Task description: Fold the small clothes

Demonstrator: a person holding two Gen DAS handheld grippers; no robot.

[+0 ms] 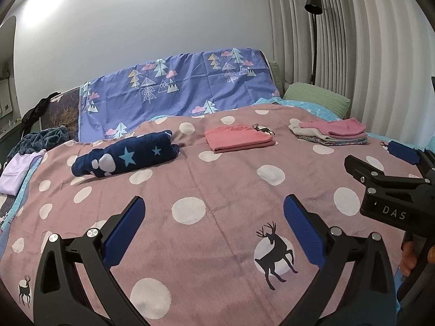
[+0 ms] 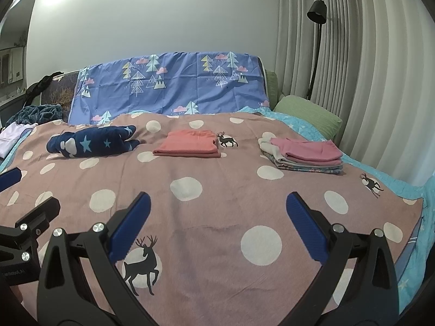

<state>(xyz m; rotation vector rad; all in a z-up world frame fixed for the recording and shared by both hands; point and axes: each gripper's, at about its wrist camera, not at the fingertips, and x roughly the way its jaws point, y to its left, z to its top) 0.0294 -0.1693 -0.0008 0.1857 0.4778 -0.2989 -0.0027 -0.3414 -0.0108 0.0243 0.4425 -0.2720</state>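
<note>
Two hand-held grippers are hovering over a bed covered by a dusty-pink blanket printed with white dots and dark deer. The left gripper is holding its blue-padded fingers spread wide, with nothing between them. The right gripper is doing the same, wide and empty.

Three groups of small clothes are lying in a row toward the far side of the blanket, well apart from both grippers. On the left, a navy garment with pale stars is sitting loosely bundled. In the middle, a coral-pink garment is lying folded flat, just beside a deer print. On the right, a folded stack is resting with a pink piece on top; how many layers it holds is hard to count.

The left wrist view is showing the right gripper from the side at its right edge, with part of a hand below it. The right wrist view is showing only part of the left gripper at its left edge, and it is giving a fuller look at the green pillow.

Behind the bed, one blue sheet with tree prints is hanging, and one black floor lamp is standing against grey curtains. A pale lilac garment is lying at the blanket's left edge.
</note>
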